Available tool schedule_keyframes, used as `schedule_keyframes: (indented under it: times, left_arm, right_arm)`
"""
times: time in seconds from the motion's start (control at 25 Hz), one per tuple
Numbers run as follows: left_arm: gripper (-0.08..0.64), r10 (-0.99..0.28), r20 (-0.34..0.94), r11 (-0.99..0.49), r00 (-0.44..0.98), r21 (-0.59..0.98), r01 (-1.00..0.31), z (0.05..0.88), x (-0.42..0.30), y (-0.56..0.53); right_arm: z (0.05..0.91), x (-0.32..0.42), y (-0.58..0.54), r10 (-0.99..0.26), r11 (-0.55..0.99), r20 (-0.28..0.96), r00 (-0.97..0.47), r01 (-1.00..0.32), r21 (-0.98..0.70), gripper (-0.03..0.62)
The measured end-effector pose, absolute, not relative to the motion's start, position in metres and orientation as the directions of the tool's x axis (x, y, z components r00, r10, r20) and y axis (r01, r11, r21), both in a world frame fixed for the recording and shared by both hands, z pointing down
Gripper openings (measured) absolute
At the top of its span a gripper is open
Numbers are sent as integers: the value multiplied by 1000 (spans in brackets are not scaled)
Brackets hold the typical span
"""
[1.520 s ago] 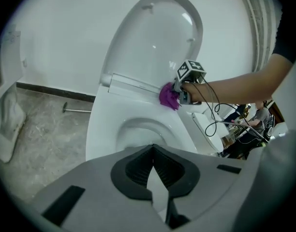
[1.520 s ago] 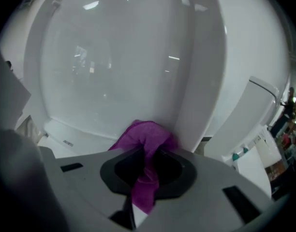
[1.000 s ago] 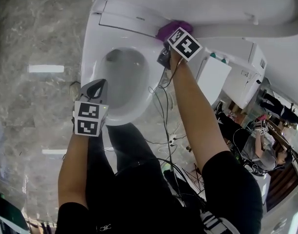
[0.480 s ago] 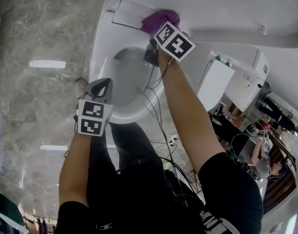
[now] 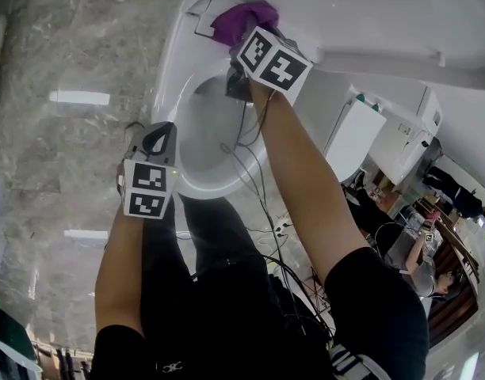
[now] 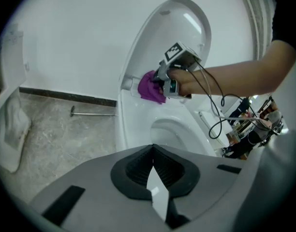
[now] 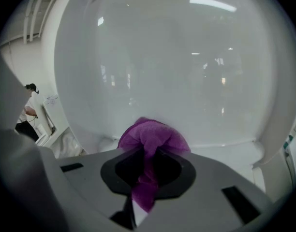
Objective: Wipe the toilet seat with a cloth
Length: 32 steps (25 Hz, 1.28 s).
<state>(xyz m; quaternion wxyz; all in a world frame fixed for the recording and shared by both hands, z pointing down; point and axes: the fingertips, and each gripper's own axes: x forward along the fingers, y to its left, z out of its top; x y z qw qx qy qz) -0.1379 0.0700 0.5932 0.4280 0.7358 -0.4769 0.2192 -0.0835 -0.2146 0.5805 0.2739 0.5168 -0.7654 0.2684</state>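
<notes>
The right claw (image 7: 138, 207) is clenched on a purple cloth (image 7: 153, 137). A strip of the cloth runs down between its jaws, and the rest bunches out in front of them. The bunch lies against the back of the toilet seat (image 5: 173, 93), right where the raised lid (image 7: 177, 57) stands up from it (the left gripper view shows this best, from across the bowl). In the head view the cloth (image 5: 242, 14) sits at the back left part of the seat, with the right claw (image 5: 246, 32) just behind it. Black cables (image 5: 254, 157) hang from that claw across the open bowl (image 5: 207, 133).

The left claw (image 6: 157, 197) is clenched too, jaws together with nothing between them. It points at the toilet from the front. In the head view it (image 5: 155, 145) hangs beside the front left edge of the seat, well apart from the cloth, and I cannot tell whether it touches the rim.

Grey marbled floor (image 5: 60, 54) lies to the left of the toilet.
</notes>
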Motion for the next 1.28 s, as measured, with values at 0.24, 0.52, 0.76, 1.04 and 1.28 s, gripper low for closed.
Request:
schedule_keyframes:
  times: [0.24, 0.52, 0.76, 1.04, 1.28]
  left_arm:
    - [7, -512, 716, -128, 474, 482, -867, 592, -149, 71]
    - [8, -511, 718, -147, 473, 469, -871, 589, -147, 63]
    - [8, -501, 725, -138, 473, 472, -871, 594, -147, 69]
    - [8, -474, 738, -167, 480, 460, -872, 599, -147, 83]
    - [8, -469, 742, -162, 479, 461, -873, 600, -145, 87]
  right_arm:
    - [580, -157, -201, -526, 519, 708, -470, -838, -170, 55]
    - [581, -193, -197, -482, 596, 701, -526, -783, -179, 55]
    - [596, -190, -169, -433, 684, 719, -543, -718, -130, 55]
    - [608, -176, -164, -451, 607, 721, -527, -773, -186, 55]
    - [609, -166, -161, -453, 636, 741, -497, -762, -123, 55]
